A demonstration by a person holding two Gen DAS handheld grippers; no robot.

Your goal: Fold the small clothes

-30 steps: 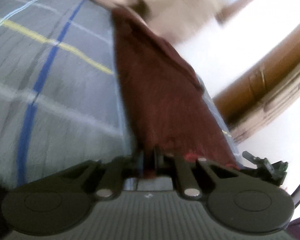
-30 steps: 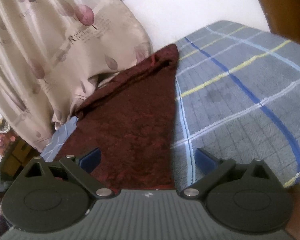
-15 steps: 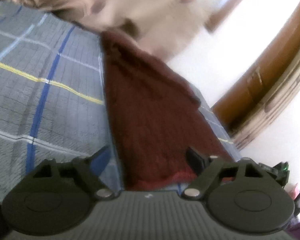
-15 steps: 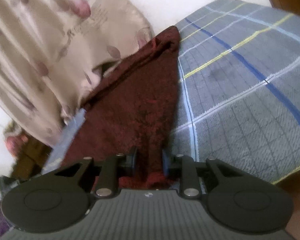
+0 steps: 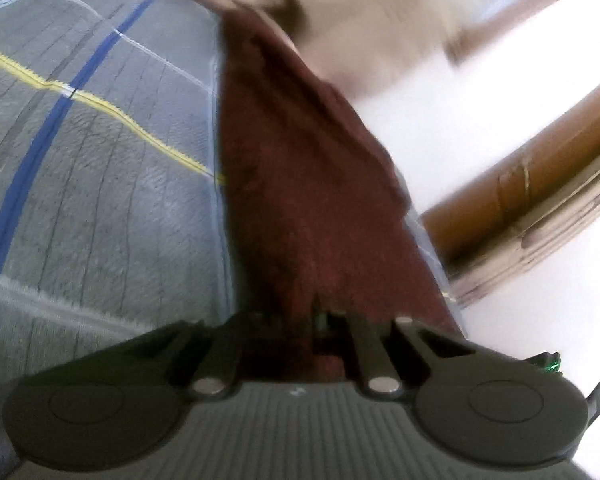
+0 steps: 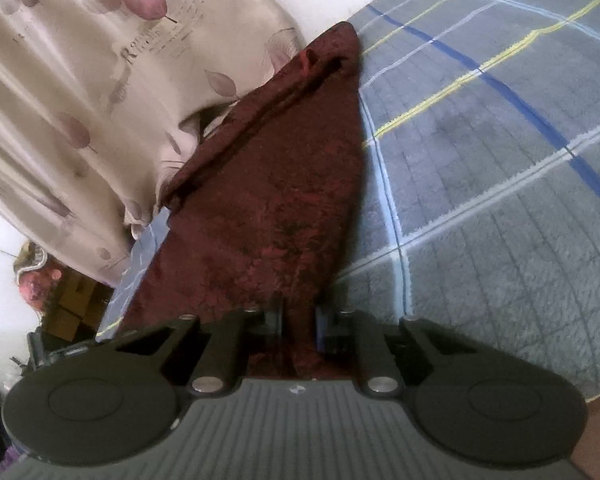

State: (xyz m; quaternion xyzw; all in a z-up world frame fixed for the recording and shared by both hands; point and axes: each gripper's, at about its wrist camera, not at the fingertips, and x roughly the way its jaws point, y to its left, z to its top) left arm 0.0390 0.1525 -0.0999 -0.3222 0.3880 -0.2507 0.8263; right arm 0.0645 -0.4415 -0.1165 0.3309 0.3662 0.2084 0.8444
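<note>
Left gripper point(image 5: 300, 320) and right gripper point(image 6: 298, 320), each with jaws drawn narrow and pinching the near edge of the maroon cloth point(image 6: 276, 200), which lies along the edge of the grey plaid blanket point(image 6: 480, 200). Only the right wrist view shows the cloth's rolled far hem and the leaf-print curtain point(image 6: 80, 100) sharply; only the left wrist view, blurred, shows the wooden door frame point(image 5: 520, 200).

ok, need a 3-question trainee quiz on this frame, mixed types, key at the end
1. True or false: the left gripper and right gripper are both shut on the maroon cloth.
2. The cloth lies on: A) a wooden table B) a plaid blanket C) a tray.
3. Fill in: in the right wrist view, the leaf-print ____ hangs left of the cloth.

Key: 1 true; 2 B; 3 curtain.
</note>
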